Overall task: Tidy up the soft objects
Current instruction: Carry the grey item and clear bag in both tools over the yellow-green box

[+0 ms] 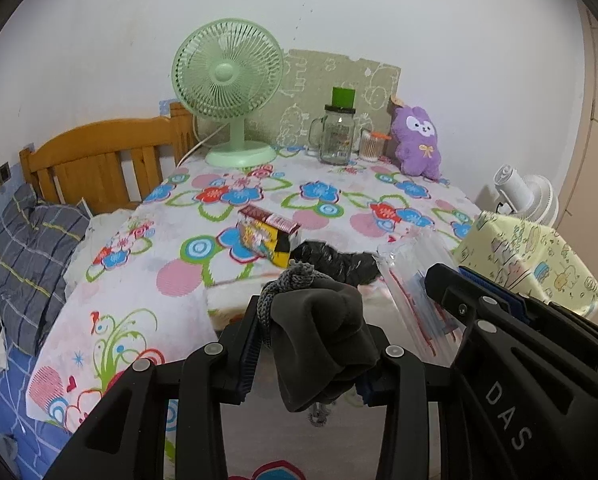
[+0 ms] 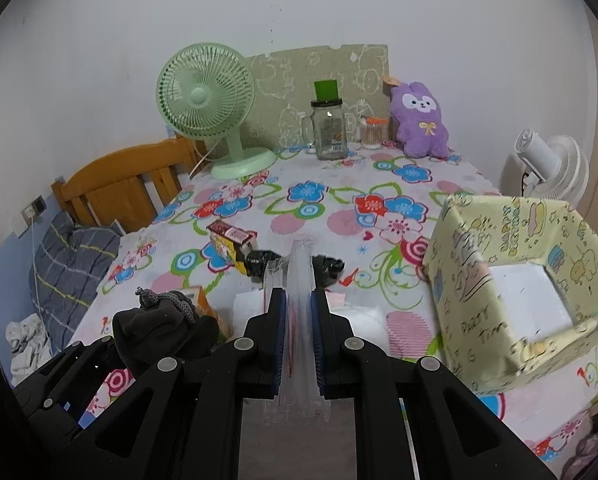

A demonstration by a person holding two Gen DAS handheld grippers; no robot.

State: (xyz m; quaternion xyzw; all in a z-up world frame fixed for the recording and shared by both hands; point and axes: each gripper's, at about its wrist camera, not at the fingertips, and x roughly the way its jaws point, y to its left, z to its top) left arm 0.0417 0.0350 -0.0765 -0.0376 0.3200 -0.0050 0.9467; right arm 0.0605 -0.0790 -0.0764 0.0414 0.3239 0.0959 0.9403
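Observation:
My left gripper [image 1: 311, 344] is shut on a dark grey glove [image 1: 323, 336] with a knitted cuff, held above the table's near edge; the glove also shows in the right wrist view [image 2: 155, 320]. My right gripper [image 2: 299, 332] is shut on a clear plastic zip bag [image 2: 299, 280] with a red seal line, held upright; the bag also shows in the left wrist view [image 1: 415, 276]. A purple plush toy [image 2: 419, 120] sits at the back of the table. A yellow patterned open box [image 2: 519, 292] stands at the right. A black crumpled item [image 1: 335, 260] lies on the cloth.
The floral tablecloth [image 2: 339, 200] covers the table. A green fan [image 2: 207, 100], a glass jar with a green lid [image 2: 331, 128] and a small cotton-swab container [image 2: 373, 134] stand at the back. A small colourful carton [image 1: 267, 236] lies mid-table. A wooden bed [image 1: 99, 160] is left, a white fan [image 2: 551, 168] right.

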